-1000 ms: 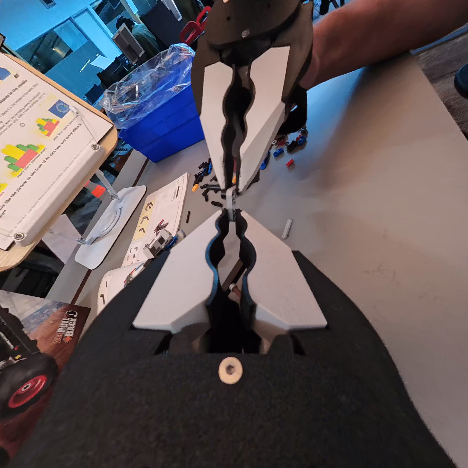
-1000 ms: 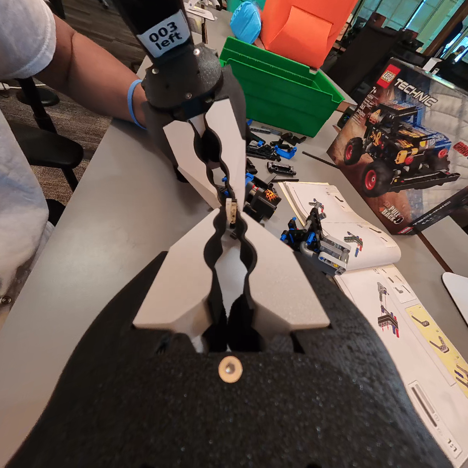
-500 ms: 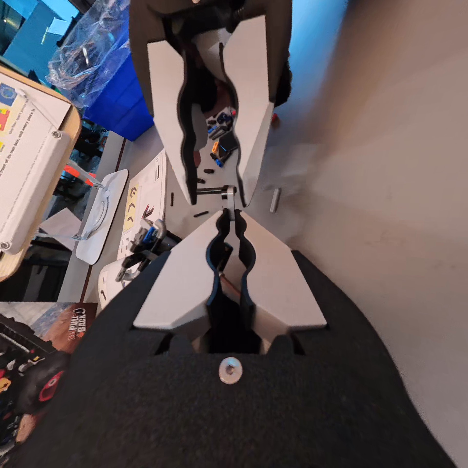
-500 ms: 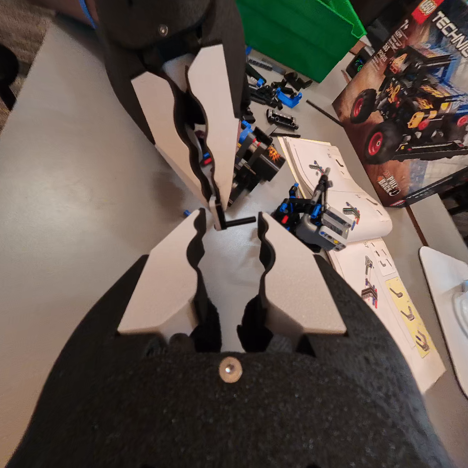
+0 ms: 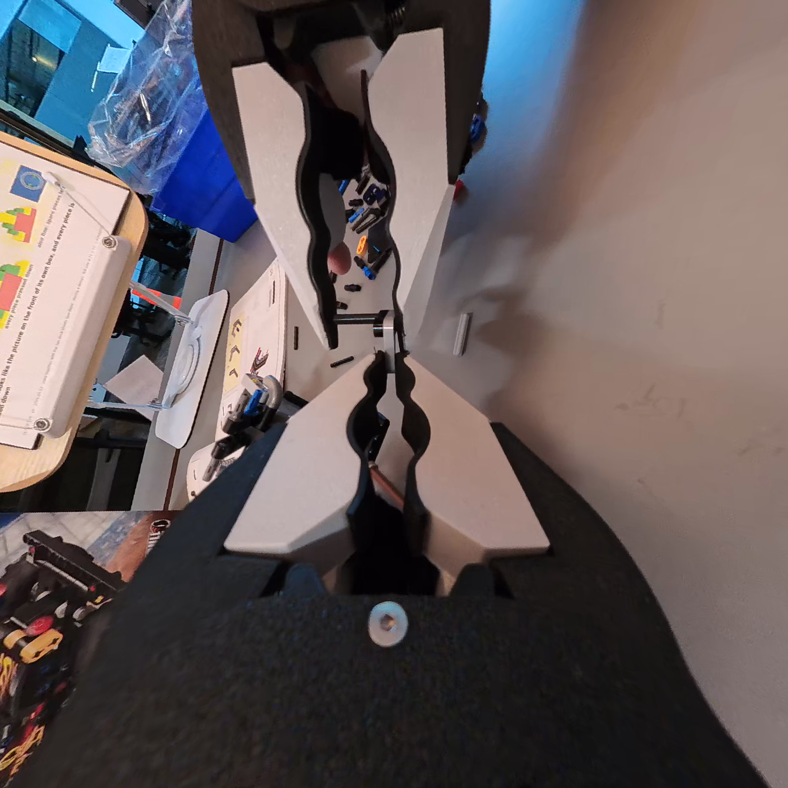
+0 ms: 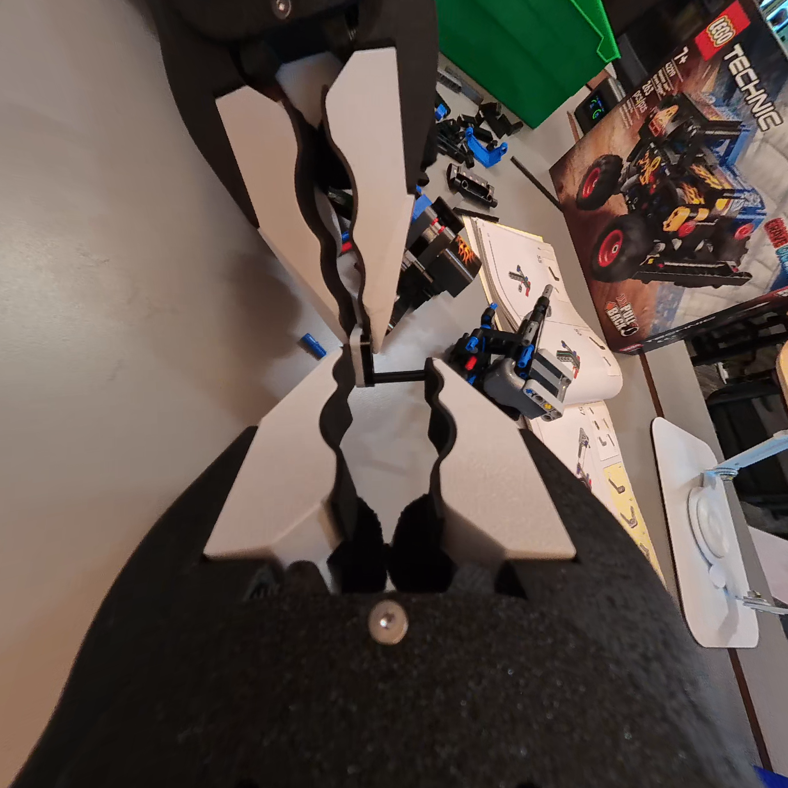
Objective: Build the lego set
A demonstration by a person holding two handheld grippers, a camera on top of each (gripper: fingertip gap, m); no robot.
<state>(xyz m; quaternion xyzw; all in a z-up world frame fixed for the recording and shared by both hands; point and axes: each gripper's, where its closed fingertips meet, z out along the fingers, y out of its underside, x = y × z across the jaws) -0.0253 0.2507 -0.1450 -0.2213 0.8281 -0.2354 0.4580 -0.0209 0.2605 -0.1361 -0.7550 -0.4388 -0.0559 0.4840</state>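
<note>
My left gripper is shut on a small grey lego piece at its fingertips. A thin black axle sticks out sideways from that piece. My right gripper is open and faces the left one tip to tip. Its fingers stand on either side of the grey piece and the axle, and the axle's free end is at its right finger. The left gripper comes in from the top of the right wrist view. The right gripper comes in from the top of the left wrist view.
A half-built grey, black and blue model sits on the open instruction booklet. The set's box, a green bin, loose pieces and a blue pin lie on the grey table. A blue bin and a sign stand are at the left. My left and right fingertips are right by each other.
A second ago both grippers were shut tip to tip on the piece. The right gripper has opened and now straddles the piece and its axle, while the left keeps hold.
</note>
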